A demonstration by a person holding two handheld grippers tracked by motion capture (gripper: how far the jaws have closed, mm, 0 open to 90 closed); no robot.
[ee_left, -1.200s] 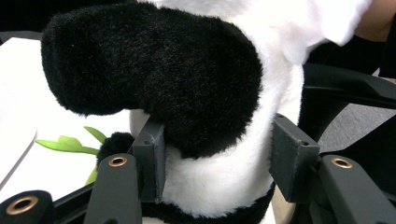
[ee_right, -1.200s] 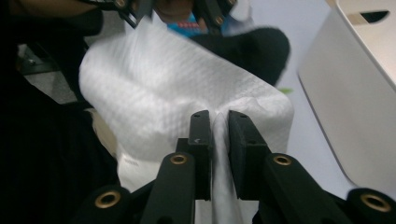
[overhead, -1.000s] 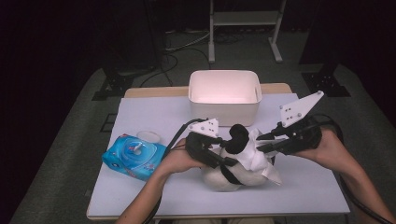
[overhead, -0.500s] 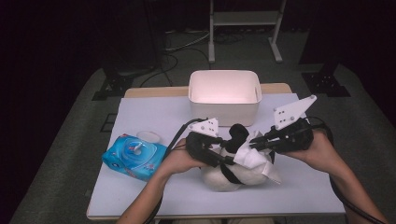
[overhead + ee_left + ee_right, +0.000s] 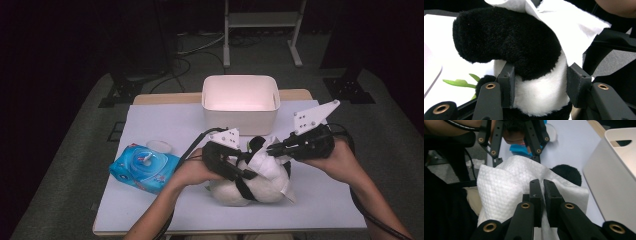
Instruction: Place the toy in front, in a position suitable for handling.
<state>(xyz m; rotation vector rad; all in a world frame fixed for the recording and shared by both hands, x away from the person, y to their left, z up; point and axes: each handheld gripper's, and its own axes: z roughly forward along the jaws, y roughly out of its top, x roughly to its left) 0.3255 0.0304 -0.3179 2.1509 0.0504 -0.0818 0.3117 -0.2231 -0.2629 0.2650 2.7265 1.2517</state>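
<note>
Both tools work over a black-and-white plush panda (image 5: pixel 247 185) at the near middle of the bench (image 5: pixel 165 120). That bench, covered in a pale sheet, is the biggest thing in the high view, and a white plastic bin (image 5: pixel 240 102) stands at its far edge, just behind the toy. The panda lies on its side, the next largest item, with a white wipe (image 5: pixel 267 167) draped over its upper part. Left tool (image 5: pixel 235 172): its jaws are clamped on the panda, and the left gripper view shows the two pads (image 5: pixel 507 83) pressing into the white fur on either side of the body, under a black plush limb (image 5: pixel 504 42) that sticks out above them, with the wipe (image 5: pixel 574 27) folded over the top. Right tool (image 5: pixel 272 148): its jaws have just been closing and now stand together, pinching the wipe; the right gripper view shows the two pads (image 5: pixel 535 192) nearly meeting with the embossed white sheet (image 5: pixel 501 190) caught between them, a black ear (image 5: pixel 567 173) just beyond and the bin wall (image 5: pixel 609 185) at the right. A blue pack of wipes (image 5: pixel 144 167) lies near the left edge of the bench, well apart from the bin, with its round flip lid (image 5: pixel 159 146) open at the far end.
</note>
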